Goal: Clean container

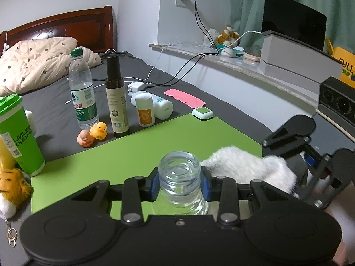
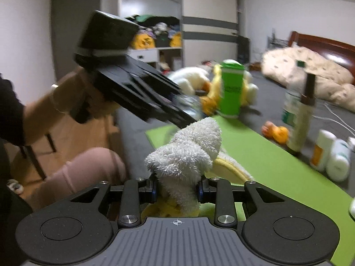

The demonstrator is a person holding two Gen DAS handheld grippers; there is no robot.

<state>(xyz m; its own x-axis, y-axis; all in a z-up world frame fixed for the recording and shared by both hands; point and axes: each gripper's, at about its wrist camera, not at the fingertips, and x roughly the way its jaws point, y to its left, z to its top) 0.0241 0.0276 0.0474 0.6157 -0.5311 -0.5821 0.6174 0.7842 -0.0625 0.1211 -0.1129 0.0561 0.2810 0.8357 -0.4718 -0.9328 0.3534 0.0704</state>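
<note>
A home bedroom — a bed (image 1: 66,93) with wooden headboard (image 1: 66,26) and rumpled quilt (image 1: 37,59), a wardrobe (image 2: 182,22), green curtains (image 1: 255,4) — lived-in.

White walls (image 1: 137,11), wooden headboard (image 1: 66,28), green curtain (image 1: 248,6)

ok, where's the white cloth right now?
Clamped in the right gripper, the white cloth hangs over the green mat, right beside the clear container held by the left gripper.
</note>
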